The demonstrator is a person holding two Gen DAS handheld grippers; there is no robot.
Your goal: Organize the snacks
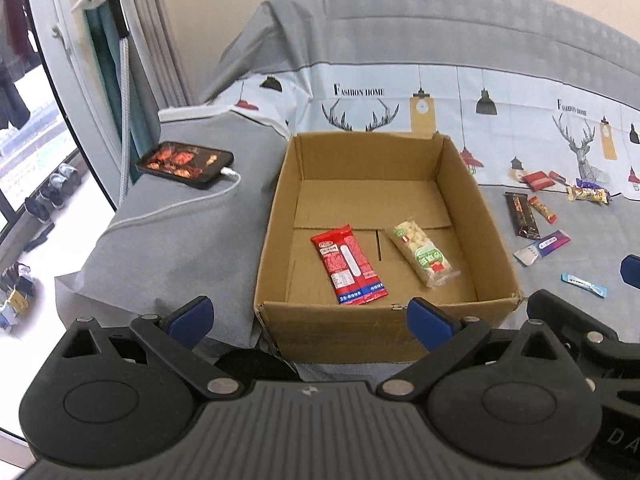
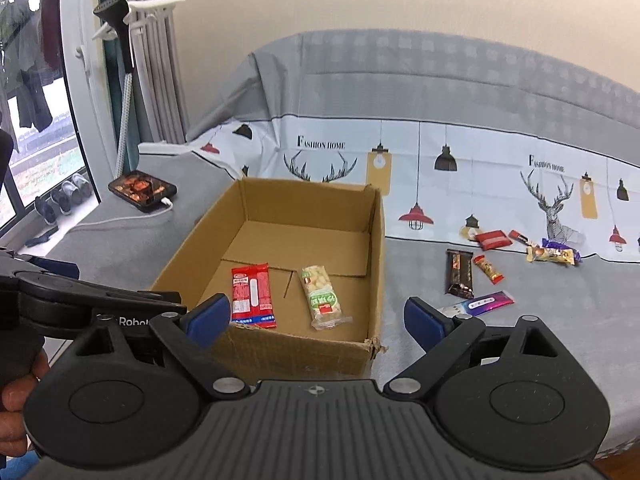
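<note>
An open cardboard box (image 1: 276,216) (image 2: 378,248) stands on the grey bed cover. Inside lie a red snack pack (image 1: 348,266) (image 2: 252,294) and a clear pack of pale puffs with a green label (image 1: 422,252) (image 2: 324,296). Several loose snacks lie to the right of the box: a dark brown bar (image 1: 522,216) (image 2: 460,272), a small orange stick (image 1: 542,209) (image 2: 488,269), a purple and white pack (image 1: 542,247) (image 2: 486,302), a red pack (image 1: 538,180) (image 2: 494,239). My left gripper (image 1: 310,322) is open in front of the box. My right gripper (image 2: 318,320) is open and empty too.
A phone (image 1: 184,164) (image 2: 142,190) on a white charging cable lies left of the box. A small light blue sachet (image 1: 584,284) lies at the right. The bed's left edge drops to the floor by a window with shoes (image 1: 56,188). A hand (image 2: 16,400) holds the left gripper.
</note>
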